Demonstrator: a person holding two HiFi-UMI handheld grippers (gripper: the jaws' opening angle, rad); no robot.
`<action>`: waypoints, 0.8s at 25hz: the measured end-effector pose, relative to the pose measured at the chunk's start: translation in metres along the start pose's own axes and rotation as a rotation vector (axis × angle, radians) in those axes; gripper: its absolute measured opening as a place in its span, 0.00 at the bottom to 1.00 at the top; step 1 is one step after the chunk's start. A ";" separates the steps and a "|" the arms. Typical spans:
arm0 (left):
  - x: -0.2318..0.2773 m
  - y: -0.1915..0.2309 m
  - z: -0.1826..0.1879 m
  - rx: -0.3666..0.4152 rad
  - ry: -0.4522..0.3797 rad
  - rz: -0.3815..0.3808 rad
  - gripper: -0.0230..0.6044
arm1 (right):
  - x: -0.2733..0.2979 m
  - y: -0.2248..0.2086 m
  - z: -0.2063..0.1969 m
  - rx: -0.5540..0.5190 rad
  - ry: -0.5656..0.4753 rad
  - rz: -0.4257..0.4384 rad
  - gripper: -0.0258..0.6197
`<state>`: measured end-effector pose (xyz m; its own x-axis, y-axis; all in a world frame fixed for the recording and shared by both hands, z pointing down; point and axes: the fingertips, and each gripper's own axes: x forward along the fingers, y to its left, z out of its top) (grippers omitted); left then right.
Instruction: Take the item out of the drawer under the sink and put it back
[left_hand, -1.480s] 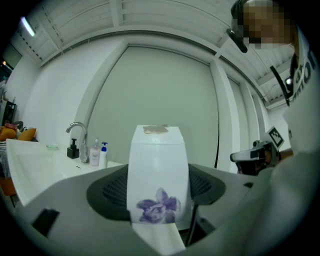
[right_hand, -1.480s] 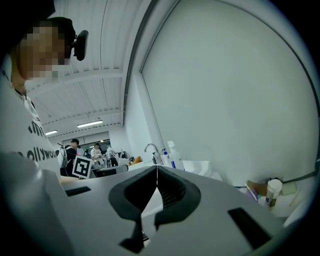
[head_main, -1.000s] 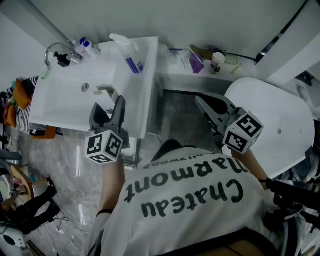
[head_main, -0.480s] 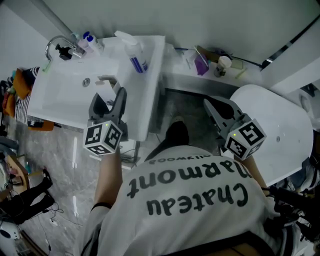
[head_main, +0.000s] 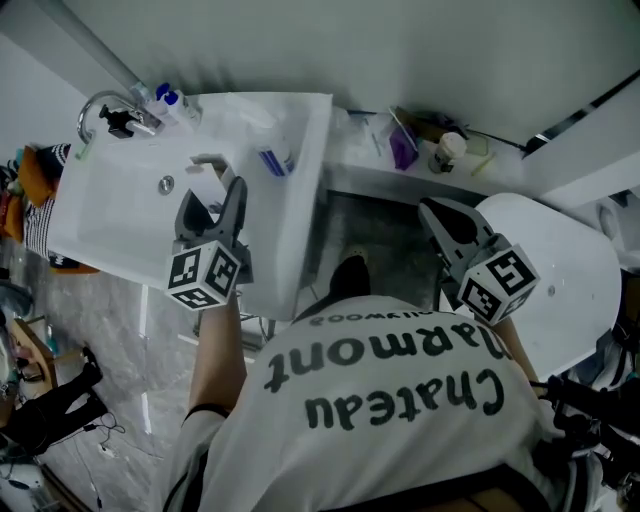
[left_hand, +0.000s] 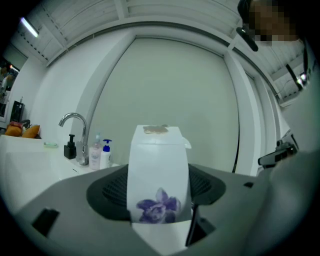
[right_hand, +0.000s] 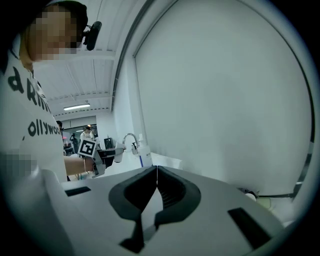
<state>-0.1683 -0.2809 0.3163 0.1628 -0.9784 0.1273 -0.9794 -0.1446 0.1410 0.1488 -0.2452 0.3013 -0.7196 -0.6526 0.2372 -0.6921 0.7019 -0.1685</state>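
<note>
One carton (left_hand: 159, 172) stands clamped upright in the jaws of the left gripper (head_main: 214, 196) over the sink (head_main: 110, 225), probably bound for the drawer; the right gripper (right_hand: 156, 186) is spare, its jaws pressed together.

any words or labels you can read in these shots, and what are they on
"Chateau Marmont": large print on the back of the person's shirt, upside down in the head view.
"ollywo": part of a smaller line on the same shirt, in the right gripper view; the rest is cut off.
White box in the left gripper: a purple flower only, no words.
Pump bottles: labels too small to read.
</note>
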 end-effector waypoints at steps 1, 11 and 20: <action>0.007 0.003 0.000 -0.002 0.005 0.001 0.56 | 0.004 -0.005 0.003 0.004 0.001 -0.002 0.06; 0.058 0.021 -0.009 -0.011 0.044 0.033 0.56 | 0.035 -0.047 0.011 0.051 0.013 -0.004 0.06; 0.090 0.040 -0.026 -0.009 0.120 0.062 0.56 | 0.061 -0.074 0.008 0.150 0.025 -0.010 0.06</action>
<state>-0.1899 -0.3706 0.3590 0.1154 -0.9607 0.2525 -0.9870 -0.0823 0.1378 0.1560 -0.3389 0.3208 -0.7120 -0.6509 0.2634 -0.7015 0.6433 -0.3065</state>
